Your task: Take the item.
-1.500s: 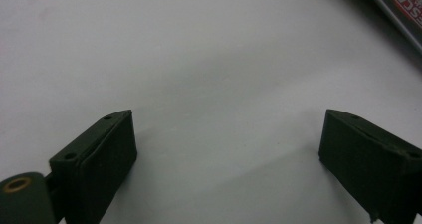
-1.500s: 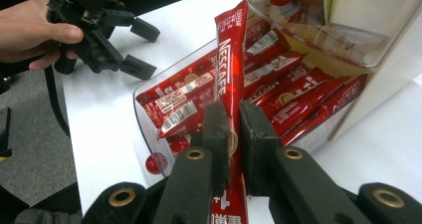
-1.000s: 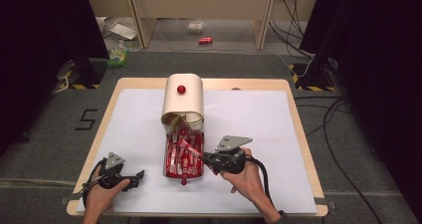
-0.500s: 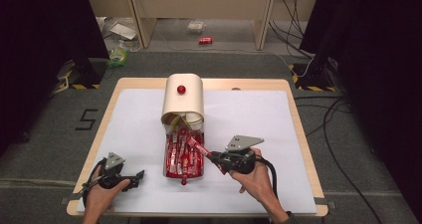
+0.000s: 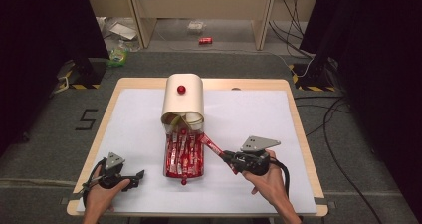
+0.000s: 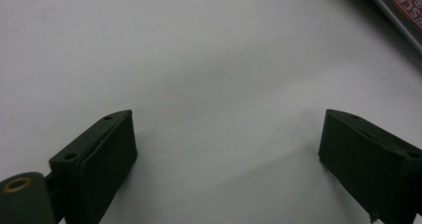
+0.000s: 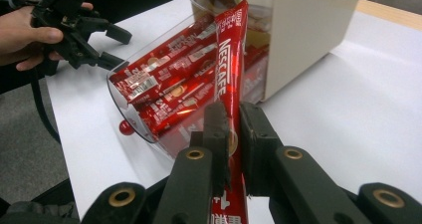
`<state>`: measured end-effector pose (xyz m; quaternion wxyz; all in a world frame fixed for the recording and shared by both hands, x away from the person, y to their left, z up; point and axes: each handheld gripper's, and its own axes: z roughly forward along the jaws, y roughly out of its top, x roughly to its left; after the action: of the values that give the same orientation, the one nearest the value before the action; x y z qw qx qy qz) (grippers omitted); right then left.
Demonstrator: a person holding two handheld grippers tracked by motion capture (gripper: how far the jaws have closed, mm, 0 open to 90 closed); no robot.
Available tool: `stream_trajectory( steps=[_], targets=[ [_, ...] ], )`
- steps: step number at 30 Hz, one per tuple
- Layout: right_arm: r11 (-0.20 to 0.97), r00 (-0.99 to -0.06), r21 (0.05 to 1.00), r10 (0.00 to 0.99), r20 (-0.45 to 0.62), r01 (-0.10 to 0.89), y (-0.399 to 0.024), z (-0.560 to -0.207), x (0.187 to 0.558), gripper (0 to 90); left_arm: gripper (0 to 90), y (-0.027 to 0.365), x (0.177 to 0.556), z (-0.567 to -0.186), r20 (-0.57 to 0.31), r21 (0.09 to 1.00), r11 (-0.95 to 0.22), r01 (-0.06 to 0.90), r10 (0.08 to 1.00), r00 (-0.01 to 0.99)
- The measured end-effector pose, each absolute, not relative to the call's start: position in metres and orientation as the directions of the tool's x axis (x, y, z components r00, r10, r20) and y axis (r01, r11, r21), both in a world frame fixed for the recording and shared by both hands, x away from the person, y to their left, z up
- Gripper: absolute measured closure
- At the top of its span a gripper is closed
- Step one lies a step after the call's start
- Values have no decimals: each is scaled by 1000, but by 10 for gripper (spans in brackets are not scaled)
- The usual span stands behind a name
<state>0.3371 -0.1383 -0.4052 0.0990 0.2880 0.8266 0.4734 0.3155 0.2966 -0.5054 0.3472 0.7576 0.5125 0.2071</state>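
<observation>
Clamped between the closed jaws of the right gripper (image 5: 230, 160) is a single red coffee stick (image 7: 230, 59), gripped near its lower end, with its far end slanting up toward the clear drawer (image 5: 184, 157). That drawer, taken as the landmark, stands pulled out toward the person from the beige dispenser box (image 5: 182, 100) on the white table cover (image 5: 249, 114), and many more red sticks (image 5: 181, 152) are seen lying lengthwise inside it. A red knob (image 5: 183, 182) is fitted to the drawer's near end. The held stick is judged to be lifted clear of the others at the drawer's right edge, though from above its tip is seen close to the rim, so contact there cannot be ruled out. To the left of the drawer and well apart from it, the left gripper (image 5: 141, 174) is rested low on the cover with its jaws spread wide and nothing between them, as its own view confirms. One stick is thus judged to be extracted; carrying it away, setting it down and probably closing the drawer are left to be done.
</observation>
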Motion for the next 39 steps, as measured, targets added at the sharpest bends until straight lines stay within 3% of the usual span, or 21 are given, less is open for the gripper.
stream_trajectory(
  steps=[39],
  targets=[
    [306,-679,832,726,111,463,-209,-416,356,832,73,297,315,-505,-42,738,-234,633,920,390]
  ],
)
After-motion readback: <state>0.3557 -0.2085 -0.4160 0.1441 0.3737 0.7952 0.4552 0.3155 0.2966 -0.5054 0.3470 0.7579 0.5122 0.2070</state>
